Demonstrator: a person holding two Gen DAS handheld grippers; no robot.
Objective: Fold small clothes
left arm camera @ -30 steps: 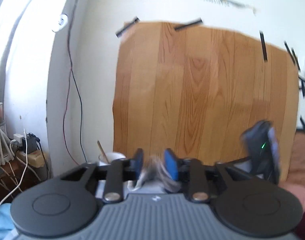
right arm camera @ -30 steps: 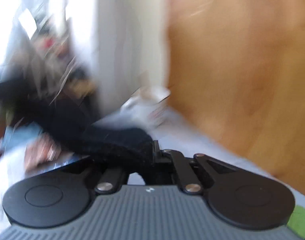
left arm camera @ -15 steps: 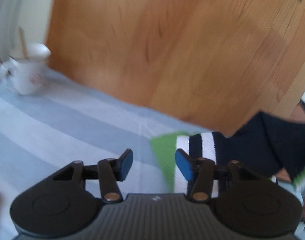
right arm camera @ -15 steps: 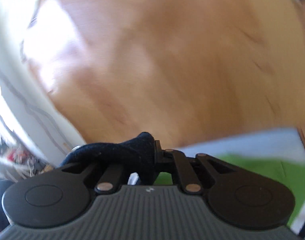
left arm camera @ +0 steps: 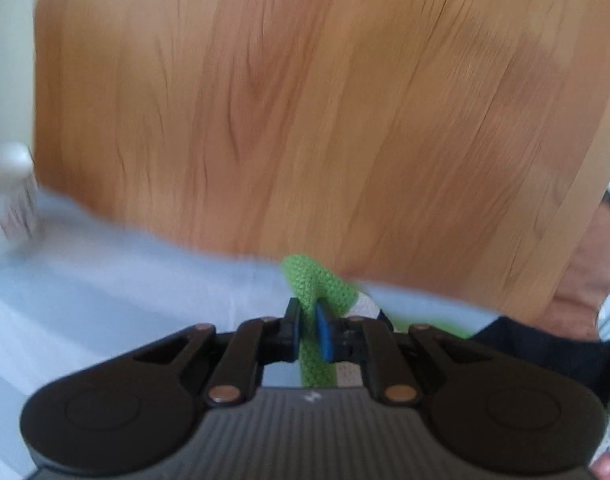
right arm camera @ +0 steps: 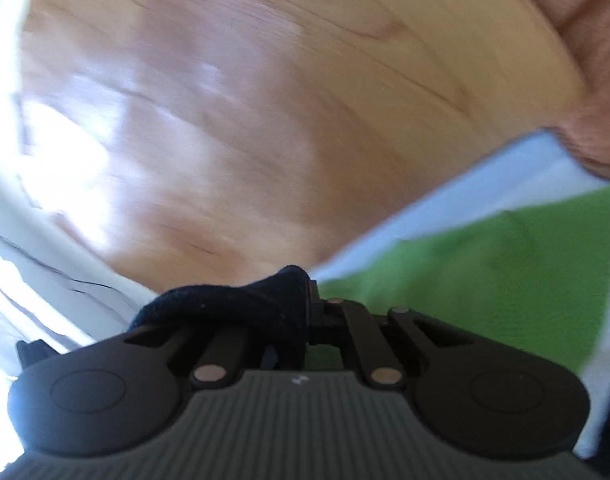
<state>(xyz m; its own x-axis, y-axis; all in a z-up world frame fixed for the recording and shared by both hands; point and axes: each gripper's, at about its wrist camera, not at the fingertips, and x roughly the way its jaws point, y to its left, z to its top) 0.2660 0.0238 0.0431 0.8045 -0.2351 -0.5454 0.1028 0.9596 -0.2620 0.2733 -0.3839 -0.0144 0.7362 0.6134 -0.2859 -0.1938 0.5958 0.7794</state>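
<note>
A striped sock with a green cuff (left arm camera: 305, 276), a white band (left arm camera: 365, 304) and a dark navy body (left arm camera: 537, 344) hangs low over the light blue cloth. My left gripper (left arm camera: 307, 312) is closing tight on the green cuff, and its blue pads press the knit from both sides. In the right wrist view my right gripper (right arm camera: 307, 288) is shut on the sock's navy end (right arm camera: 241, 300), which bunches over its left finger. A green stretch of the sock (right arm camera: 485, 272) spreads to the right beyond it.
A pale blue striped cloth (left arm camera: 125, 280) covers the surface. An upright wooden panel (left arm camera: 305, 120) stands close behind it. A white mug (left arm camera: 9, 200) sits blurred at the far left. A person's arm (left arm camera: 585, 280) shows at the right edge.
The left gripper came down from the wall view, moved onto the green cuff with open jaws and clamped it. The right gripper rolled and swung over, keeping its hold on the navy end.
</note>
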